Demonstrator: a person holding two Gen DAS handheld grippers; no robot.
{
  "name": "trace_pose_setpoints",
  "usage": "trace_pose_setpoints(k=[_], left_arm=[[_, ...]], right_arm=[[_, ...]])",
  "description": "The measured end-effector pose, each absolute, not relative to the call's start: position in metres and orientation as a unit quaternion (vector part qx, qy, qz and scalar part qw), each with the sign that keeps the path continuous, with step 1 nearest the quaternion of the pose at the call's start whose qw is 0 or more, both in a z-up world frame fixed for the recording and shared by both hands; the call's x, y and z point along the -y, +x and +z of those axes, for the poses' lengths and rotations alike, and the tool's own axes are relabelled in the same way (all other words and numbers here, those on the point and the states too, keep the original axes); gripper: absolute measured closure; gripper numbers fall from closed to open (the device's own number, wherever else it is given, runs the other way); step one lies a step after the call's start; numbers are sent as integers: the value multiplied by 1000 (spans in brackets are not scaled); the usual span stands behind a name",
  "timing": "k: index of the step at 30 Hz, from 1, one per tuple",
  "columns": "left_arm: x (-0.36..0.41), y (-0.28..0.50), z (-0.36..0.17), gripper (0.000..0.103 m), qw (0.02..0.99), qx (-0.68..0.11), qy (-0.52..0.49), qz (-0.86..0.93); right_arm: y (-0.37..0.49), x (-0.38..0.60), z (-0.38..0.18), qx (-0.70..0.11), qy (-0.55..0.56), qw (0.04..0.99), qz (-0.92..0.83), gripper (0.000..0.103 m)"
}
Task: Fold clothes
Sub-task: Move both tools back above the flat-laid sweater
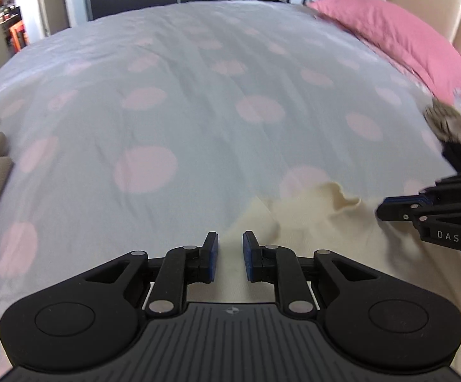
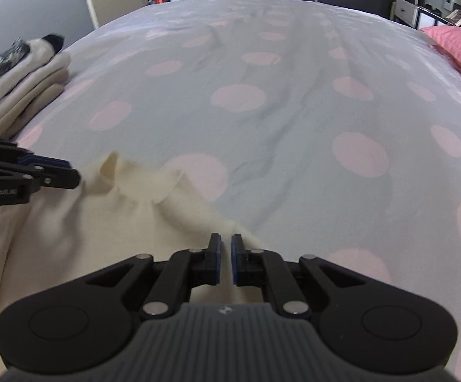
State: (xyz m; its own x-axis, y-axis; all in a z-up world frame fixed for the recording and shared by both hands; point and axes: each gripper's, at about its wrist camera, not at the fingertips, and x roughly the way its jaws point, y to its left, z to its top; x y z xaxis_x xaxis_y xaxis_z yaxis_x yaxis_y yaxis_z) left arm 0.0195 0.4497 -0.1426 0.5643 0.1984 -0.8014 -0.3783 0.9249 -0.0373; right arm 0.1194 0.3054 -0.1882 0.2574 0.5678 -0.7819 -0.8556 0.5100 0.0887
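A cream garment [image 1: 319, 222] lies rumpled on the near part of the bed, its far edge curled up; it also shows in the right wrist view [image 2: 119, 216]. My left gripper [image 1: 230, 256] hovers over the garment's left part, jaws a little apart with nothing between them. My right gripper [image 2: 225, 259] sits over the garment's right edge, jaws narrowly apart and empty. Each gripper shows in the other's view: the right one [image 1: 380, 211] at the right edge, the left one [image 2: 76, 176] at the left edge.
The bed has a grey cover with pink dots [image 2: 262, 111]. A stack of folded beige clothes [image 2: 23, 92] lies at the left. A pink pillow [image 1: 399, 41] and a loose heap of clothes [image 1: 453, 124] lie at the right. Dark wardrobes stand beyond the bed.
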Motion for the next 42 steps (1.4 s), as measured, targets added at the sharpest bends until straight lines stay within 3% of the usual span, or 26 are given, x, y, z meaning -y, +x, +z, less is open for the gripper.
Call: trace_pose_setpoints(k=[11,22,24,28,42], left_arm=[[-428,-71,-102,81,865,-466,-42,180],[-387,-190,-71,69,854,-470,-69,211],[-379,-205,-74,55,850,-474,-70,218],[-367,-234,-86,55,834,-493,-71,237],[-366,-314,-158,56,735,-582,-222,268]], right_arm=[[83,-220,-145,-406,-190,769,456,89],[6,-117,-120,-421,-206,760,451,70],[-9,-102,-121,-421,-214,760,446,65],[-34,-73,-126,-420,-224,766,431,63],[-50,-17,-131,-433,-154,804,378,60]])
